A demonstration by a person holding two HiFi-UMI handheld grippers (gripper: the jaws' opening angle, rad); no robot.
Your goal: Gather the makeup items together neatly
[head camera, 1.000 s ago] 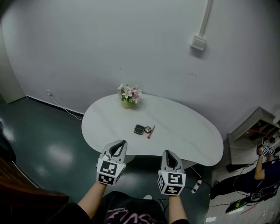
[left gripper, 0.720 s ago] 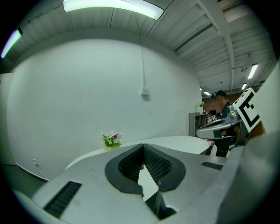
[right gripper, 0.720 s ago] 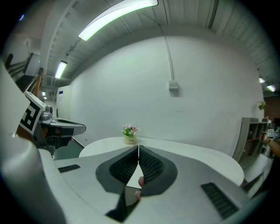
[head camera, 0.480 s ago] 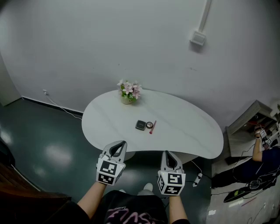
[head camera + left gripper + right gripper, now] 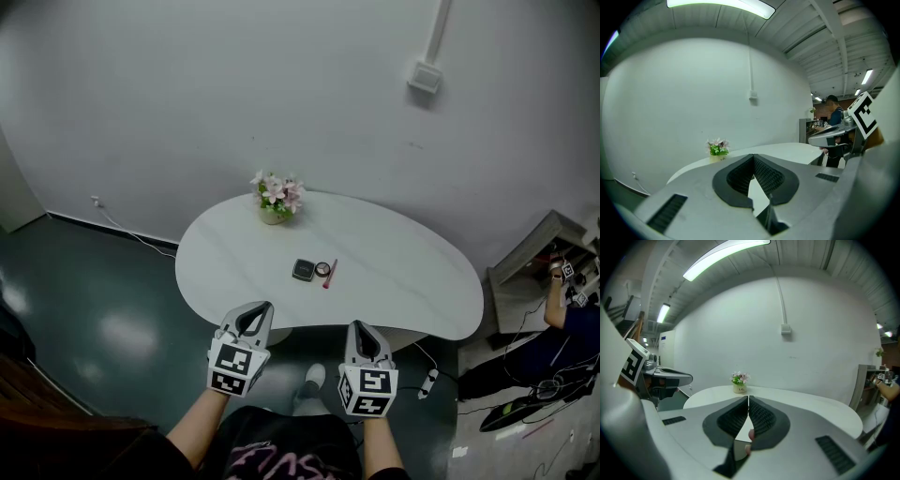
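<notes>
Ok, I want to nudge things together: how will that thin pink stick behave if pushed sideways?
The pink stick looks slim and likely round, so it may roll on the smooth white table. It seems small and probably light, so it could skid. The round item right beside it might stop it.

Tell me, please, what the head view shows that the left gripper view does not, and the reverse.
Only the head view: the dark compact, the small round case and the pink stick, lying side by side mid-table. Only the left gripper view: the ceiling light, and the left gripper close up, its jaws together with nothing between them. Both: the white table, the flower pot, the wall box and the right gripper.
</notes>
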